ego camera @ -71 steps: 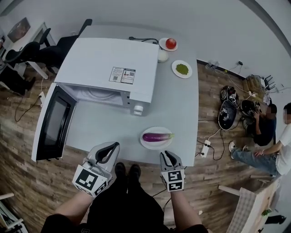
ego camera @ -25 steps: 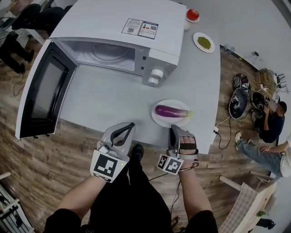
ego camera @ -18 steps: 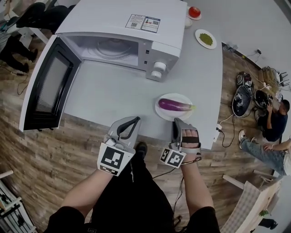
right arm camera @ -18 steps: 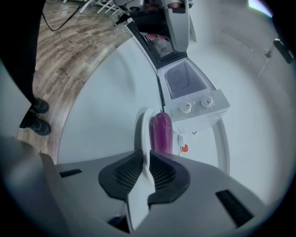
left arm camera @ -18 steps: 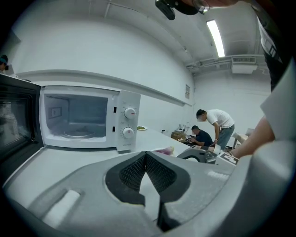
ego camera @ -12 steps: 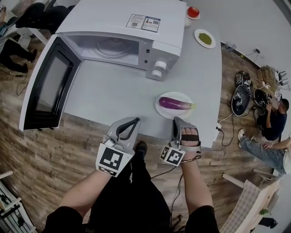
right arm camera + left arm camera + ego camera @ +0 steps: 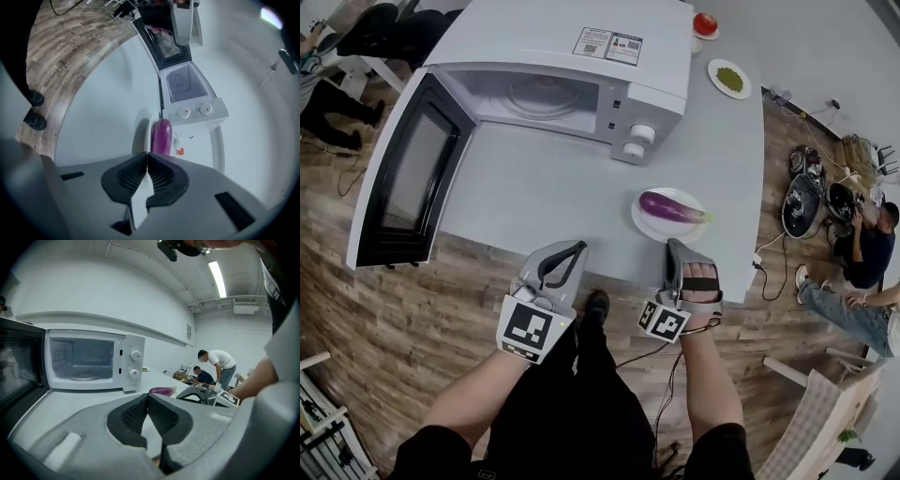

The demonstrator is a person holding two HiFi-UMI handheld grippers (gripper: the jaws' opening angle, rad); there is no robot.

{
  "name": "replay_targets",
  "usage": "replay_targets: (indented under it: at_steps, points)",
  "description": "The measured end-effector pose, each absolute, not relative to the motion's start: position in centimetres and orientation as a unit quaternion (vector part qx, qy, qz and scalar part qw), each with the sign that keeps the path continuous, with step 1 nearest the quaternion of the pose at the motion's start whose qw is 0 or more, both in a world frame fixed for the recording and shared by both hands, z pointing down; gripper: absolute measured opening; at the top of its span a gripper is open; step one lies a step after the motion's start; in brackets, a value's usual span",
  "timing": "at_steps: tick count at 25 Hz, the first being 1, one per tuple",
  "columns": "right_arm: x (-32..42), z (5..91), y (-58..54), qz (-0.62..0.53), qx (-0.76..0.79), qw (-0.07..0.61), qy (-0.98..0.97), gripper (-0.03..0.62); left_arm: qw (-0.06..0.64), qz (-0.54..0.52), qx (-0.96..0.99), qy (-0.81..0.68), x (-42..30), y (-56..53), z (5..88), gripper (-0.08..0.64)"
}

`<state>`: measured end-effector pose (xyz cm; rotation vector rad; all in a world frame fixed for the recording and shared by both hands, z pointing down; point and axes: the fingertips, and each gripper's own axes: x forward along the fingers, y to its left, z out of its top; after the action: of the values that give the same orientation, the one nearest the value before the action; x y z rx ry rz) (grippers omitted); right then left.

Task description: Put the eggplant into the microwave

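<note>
The glossy purple eggplant (image 7: 670, 206) lies on its round white plate (image 7: 643, 223), centre right. My right gripper (image 7: 672, 247) has just been closing on nothing, and my left gripper (image 7: 578, 247) is pinched empty too. Unless I reopen, I'd likely nudge the eggplant off the plate.

A brown wood-plank floor (image 7: 356, 309) surrounds the pale grey table (image 7: 544, 202); white walls (image 7: 93, 287), a ceiling strip light (image 7: 217, 277), perhaps dark chairs (image 7: 366, 23) far left.

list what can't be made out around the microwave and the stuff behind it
- Label on the microwave, head view: print too small to read.
- Green heap, head view: too small to name.
- Red fruit, head view: too small; tomato or apple unclear.
- Cavity's rear, head view: hidden under the microwave's own roof.
</note>
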<state>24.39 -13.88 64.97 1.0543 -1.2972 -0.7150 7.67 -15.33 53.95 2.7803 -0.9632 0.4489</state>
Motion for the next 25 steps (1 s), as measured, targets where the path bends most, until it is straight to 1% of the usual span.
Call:
replay_targets:
  at_steps: [17, 25]
  points:
    - [21.7, 63.4, -14.4, -0.381, 0.437, 0.59, -0.562, 0.02, 0.077, 0.151, 0.917, -0.361, 5.6, -16.7, 53.6, 0.008]
    - [19.9, 60.8, -15.9, -0.408, 0.439, 0.572, -0.56, 0.02, 0.075, 0.146, 0.912, -0.376, 3.8, -17.0, 52.4, 0.008]
